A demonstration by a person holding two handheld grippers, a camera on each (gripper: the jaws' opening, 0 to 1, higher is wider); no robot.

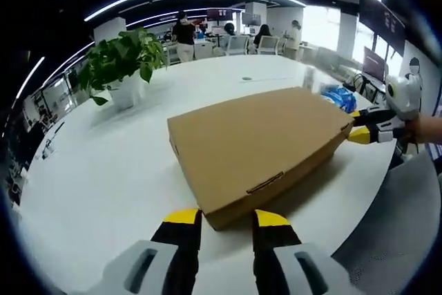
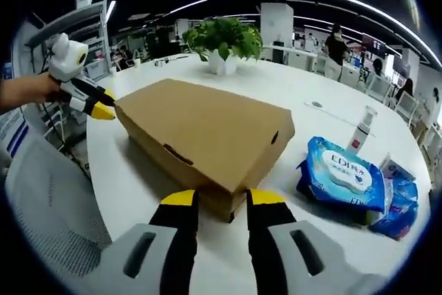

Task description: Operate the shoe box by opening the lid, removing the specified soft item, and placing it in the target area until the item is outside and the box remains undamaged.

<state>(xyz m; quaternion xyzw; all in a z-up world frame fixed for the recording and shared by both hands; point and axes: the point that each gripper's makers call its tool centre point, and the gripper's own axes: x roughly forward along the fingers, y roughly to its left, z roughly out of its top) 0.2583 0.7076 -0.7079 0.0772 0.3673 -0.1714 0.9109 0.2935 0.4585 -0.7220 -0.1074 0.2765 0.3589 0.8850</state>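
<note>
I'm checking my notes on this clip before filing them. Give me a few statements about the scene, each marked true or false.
1. The shoe box has its lid shut. True.
2. A potted plant stands on the white table. True.
3. The soft item already lies outside the box. False: the box is shut, nothing taken out.
4. The left gripper holds the blue wipes pack. False: its jaws are open at a box corner.
5. The right gripper sits at a box corner. True.

We cannot see inside the closed shoe box (image 1: 259, 146), so its contents stay hidden. At the lower right of the right gripper view, the blue packets (image 2: 394, 208) are partly covered by the wipes pack (image 2: 343, 179), their print too small to read.
</note>
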